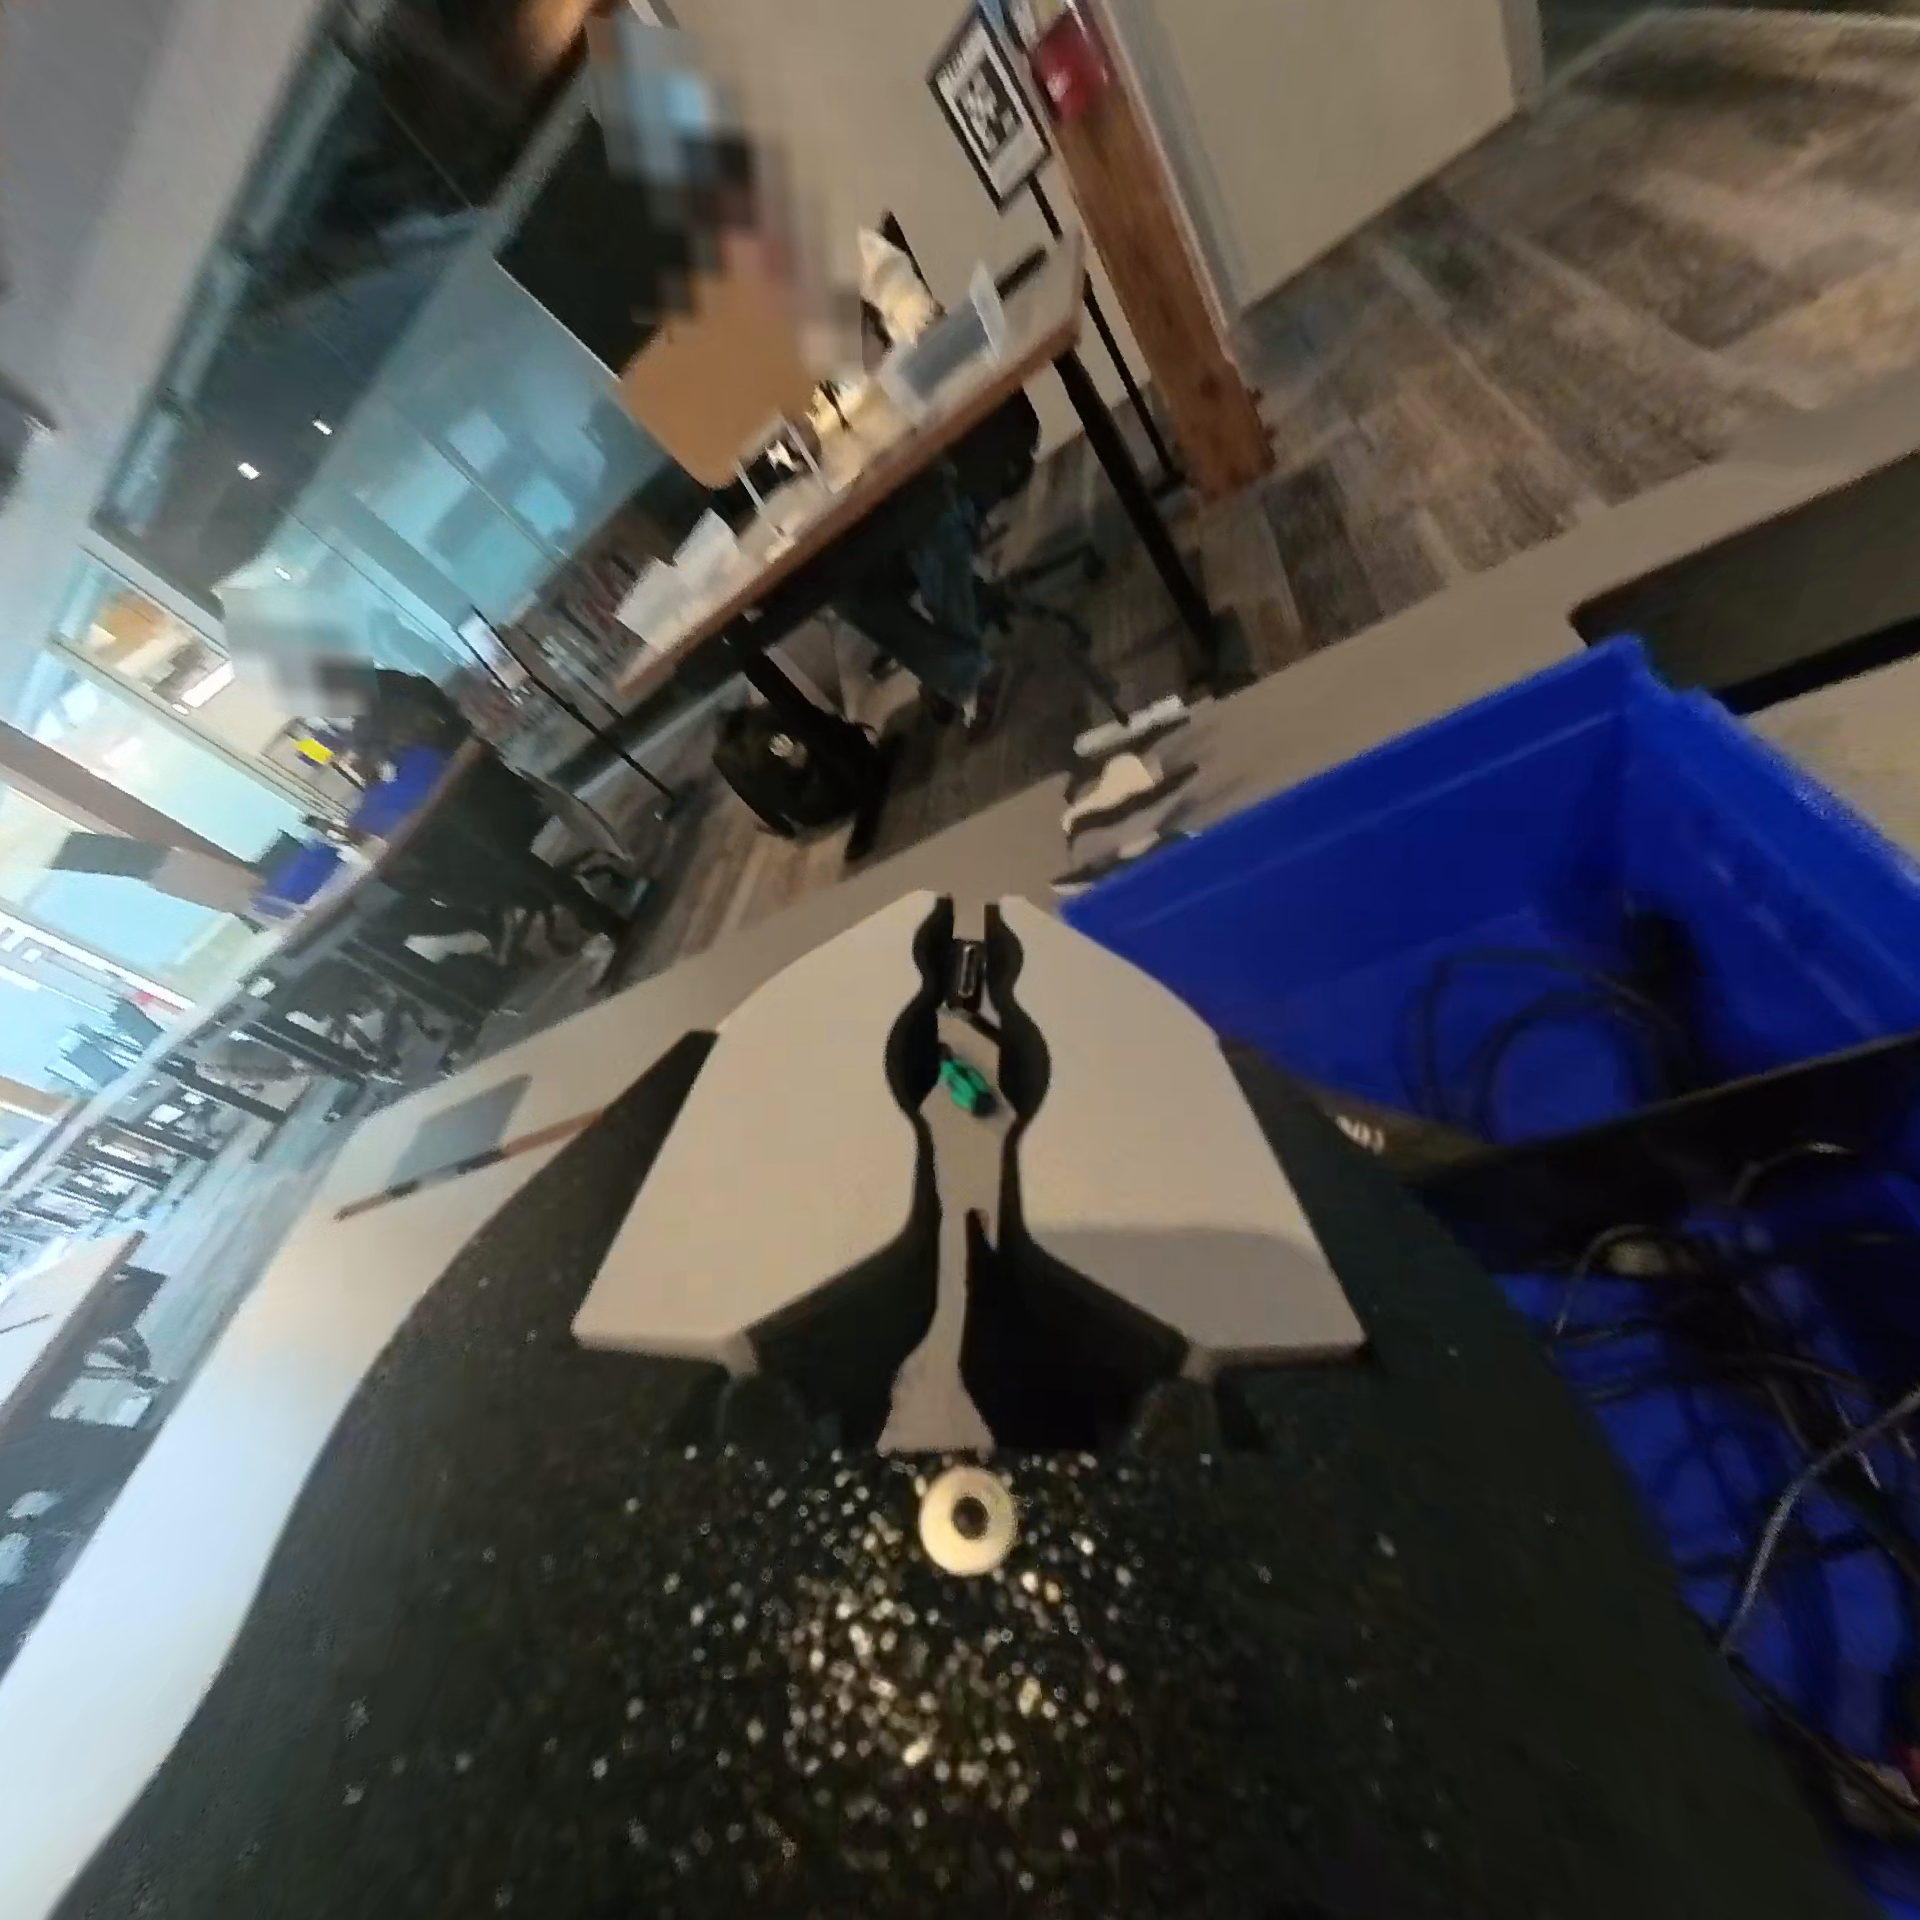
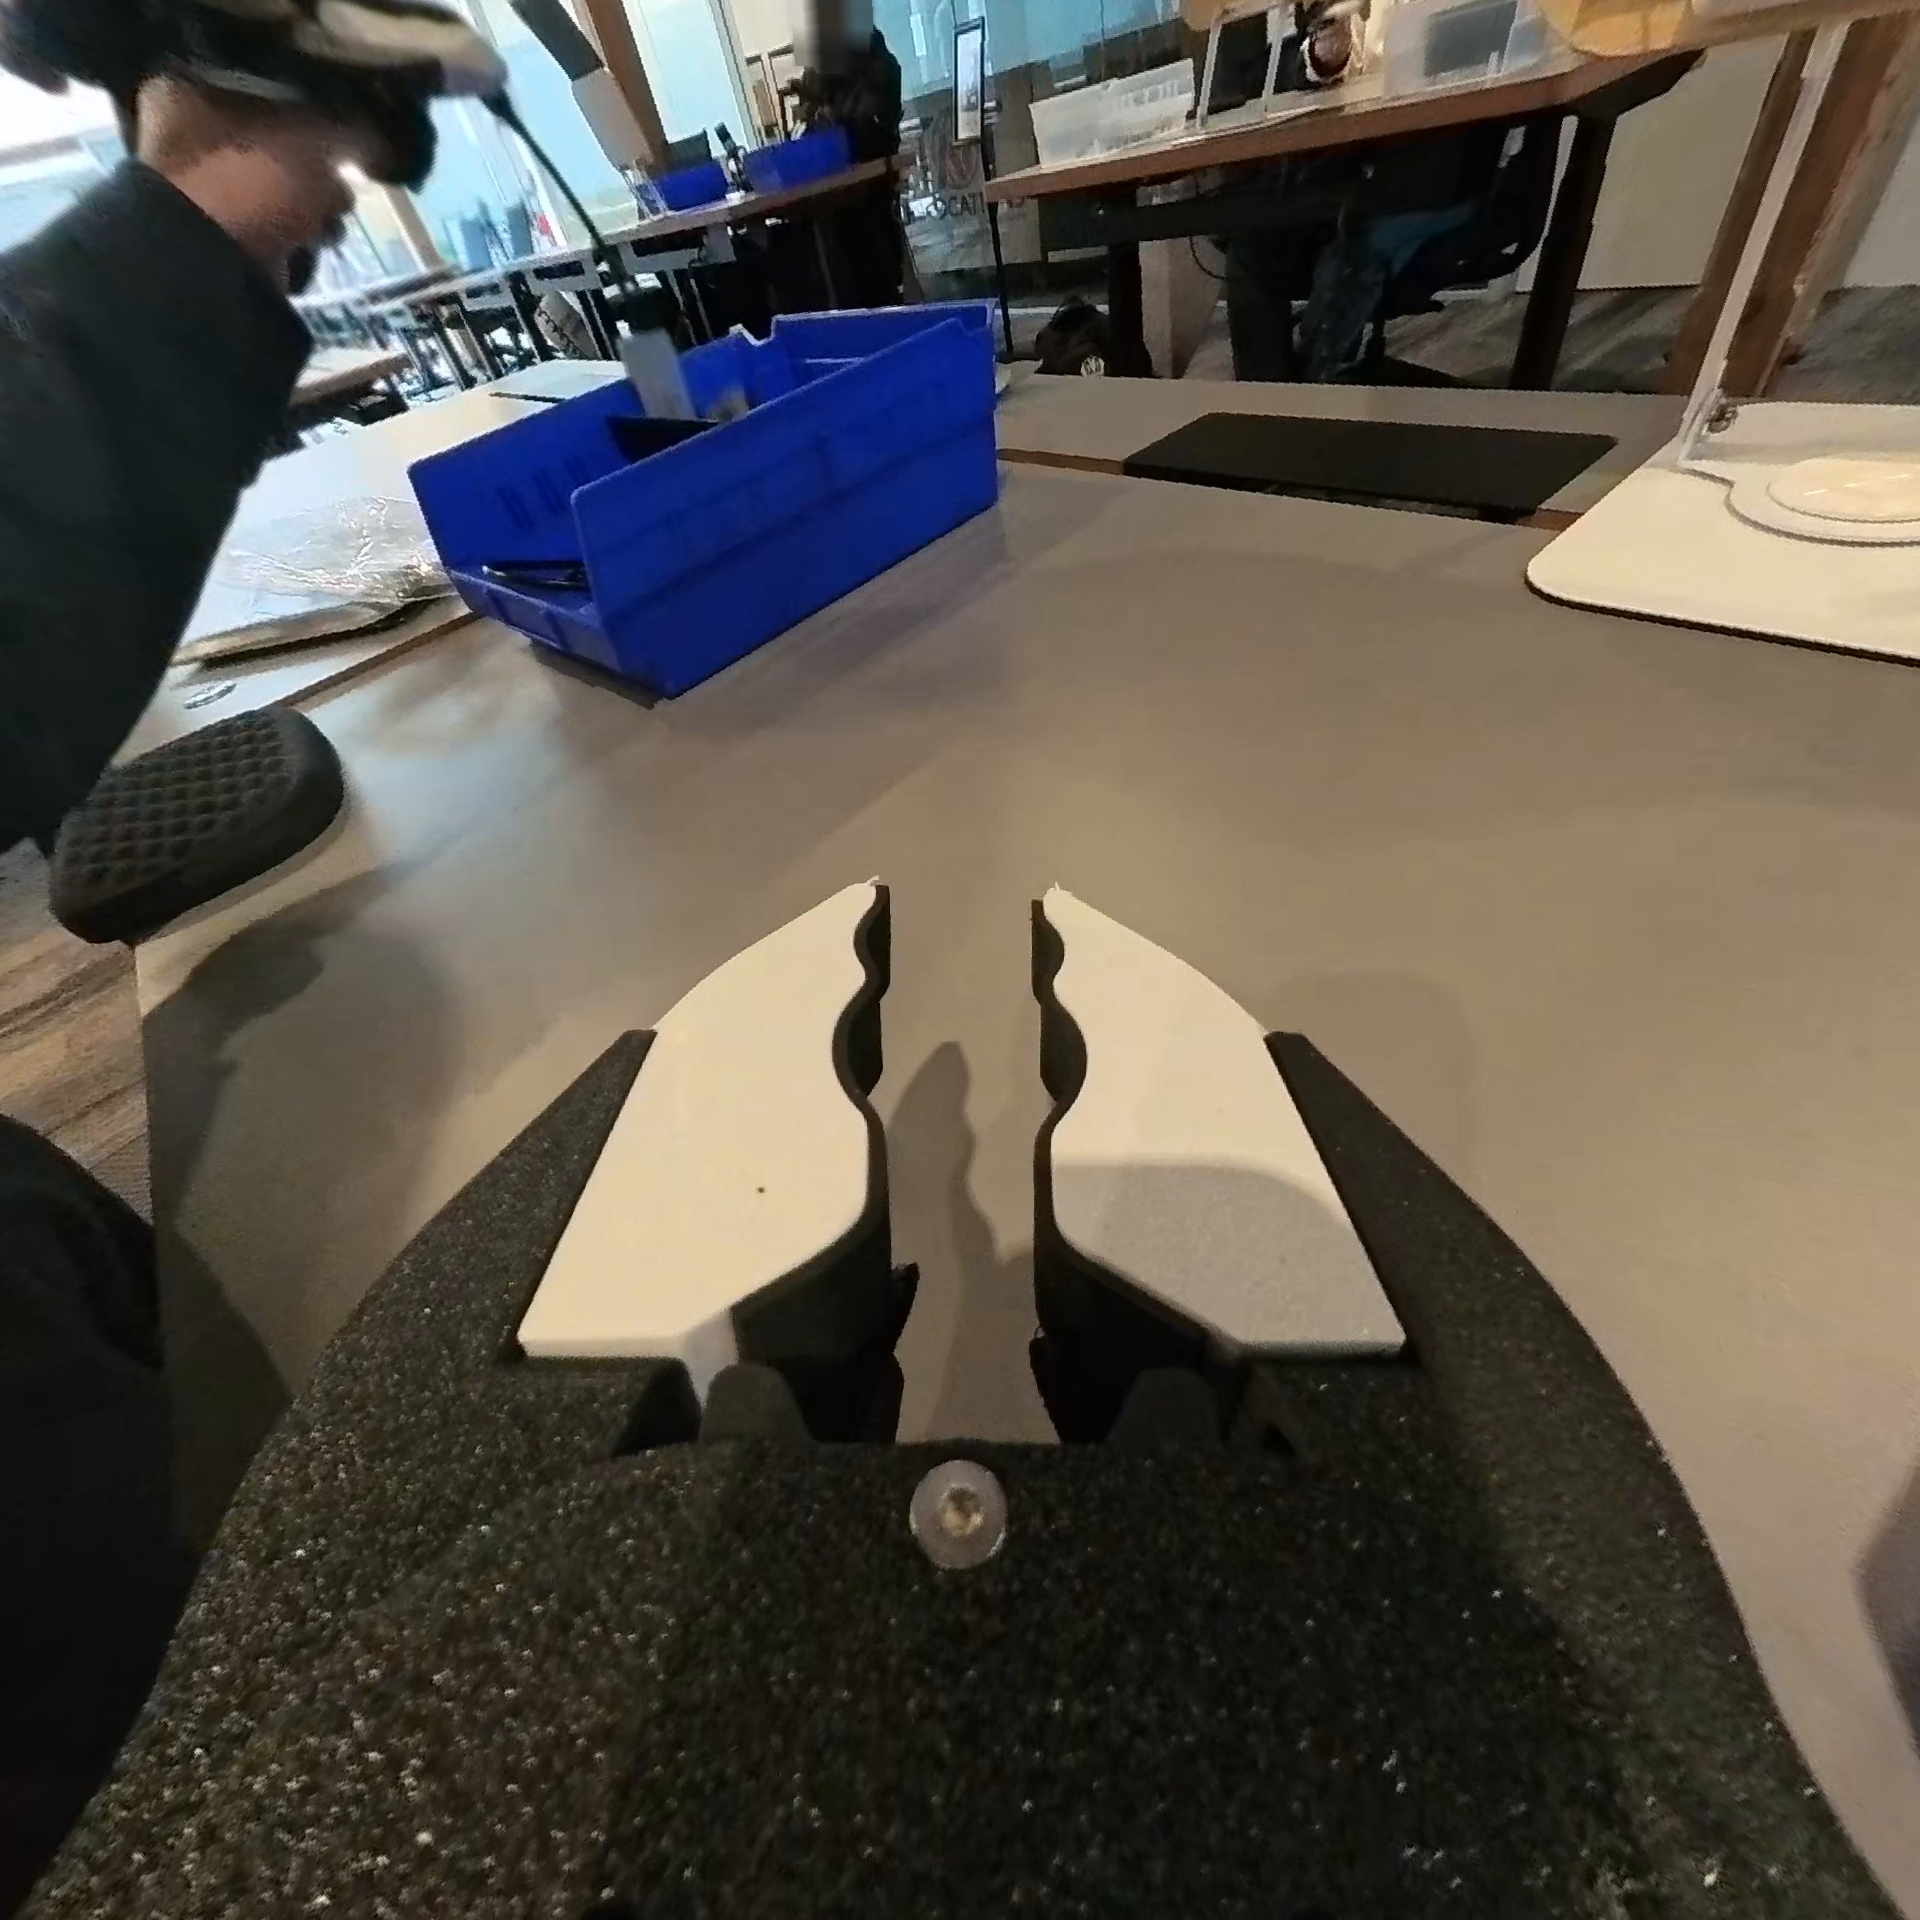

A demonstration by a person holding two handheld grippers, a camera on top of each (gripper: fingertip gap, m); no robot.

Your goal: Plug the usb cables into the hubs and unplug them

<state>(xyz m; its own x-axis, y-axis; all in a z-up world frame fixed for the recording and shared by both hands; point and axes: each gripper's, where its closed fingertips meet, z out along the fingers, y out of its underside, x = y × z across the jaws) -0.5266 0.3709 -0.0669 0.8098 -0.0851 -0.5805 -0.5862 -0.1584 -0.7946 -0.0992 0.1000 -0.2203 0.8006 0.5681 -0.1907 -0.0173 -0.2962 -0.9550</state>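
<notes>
In the left wrist view my left gripper [image 1: 966, 914] is shut on a small black USB plug [image 1: 966, 968] pinched near its fingertips, held in the air beside the blue bin [image 1: 1538, 935]. Tangled black cables [image 1: 1662, 1299] lie in the bin. In the right wrist view a black cable [image 2: 561, 177] runs down from the raised hand to a grey hub [image 2: 655, 364] hanging over the blue bin [image 2: 790, 520]. My right gripper [image 2: 961, 904] is open and empty, low over the grey table [image 2: 1247, 831], well in front of the bin.
A small green object [image 1: 961, 1086] shows through the gap between the left fingers. On the table are a black mat [image 2: 1371, 457], a white base plate [image 2: 1714, 561] at the right, crinkled plastic wrap [image 2: 312, 561] and a black textured pad [image 2: 197, 821] at the left edge. A person's dark sleeve [image 2: 114, 468] is at the left.
</notes>
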